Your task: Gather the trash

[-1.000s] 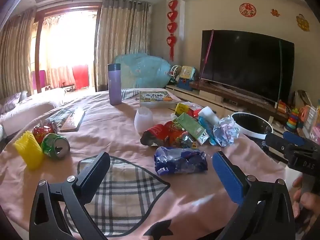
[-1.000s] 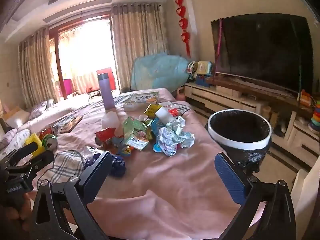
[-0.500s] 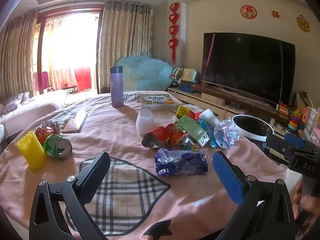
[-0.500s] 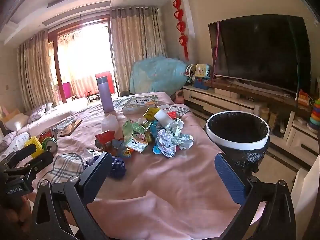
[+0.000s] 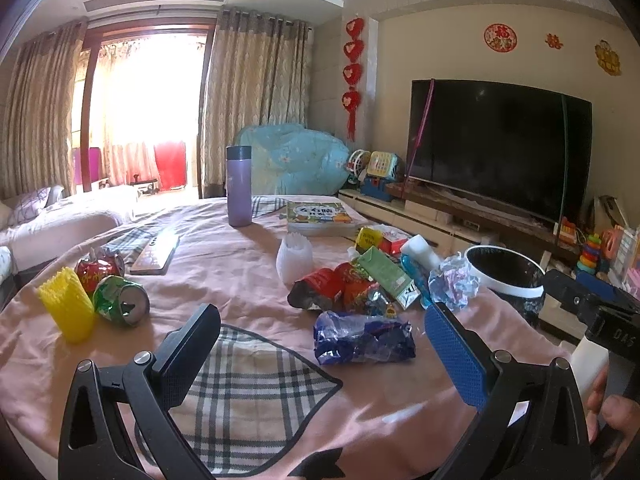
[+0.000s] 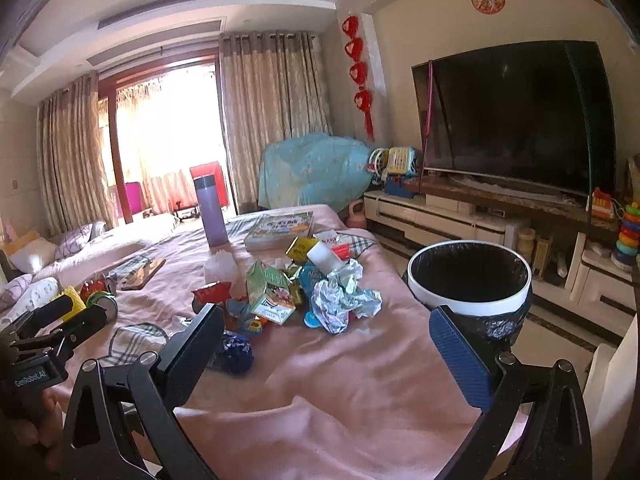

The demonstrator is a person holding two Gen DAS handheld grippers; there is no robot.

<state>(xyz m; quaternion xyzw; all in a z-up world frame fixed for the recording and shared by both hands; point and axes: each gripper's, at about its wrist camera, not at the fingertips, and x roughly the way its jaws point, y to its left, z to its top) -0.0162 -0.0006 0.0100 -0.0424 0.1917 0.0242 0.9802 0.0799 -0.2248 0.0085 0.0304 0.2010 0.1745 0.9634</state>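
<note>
A pile of trash lies on the pink-covered table (image 5: 240,280): a blue crumpled wrapper (image 5: 362,338), red snack bags (image 5: 332,288), a green carton (image 5: 386,276) and a crumpled foil ball (image 5: 452,282). My left gripper (image 5: 320,344) is open and empty, just short of the blue wrapper. My right gripper (image 6: 326,346) is open and empty, nearer the table's front edge, facing the foil ball (image 6: 342,300) and carton (image 6: 266,292). A white-rimmed bin with a black liner (image 6: 470,280) stands off the table's right side.
A crushed green can (image 5: 120,300), a red can (image 5: 98,270) and a yellow mesh sleeve (image 5: 66,308) sit at the left. A purple flask (image 5: 239,186), a book (image 5: 318,216) and a white plastic cup (image 5: 294,258) stand further back. A TV (image 5: 496,148) is on the right wall.
Both cameras have tilted up and drawn slightly back, so the trash sits lower in view. Both grippers stay open. No trash has moved.
</note>
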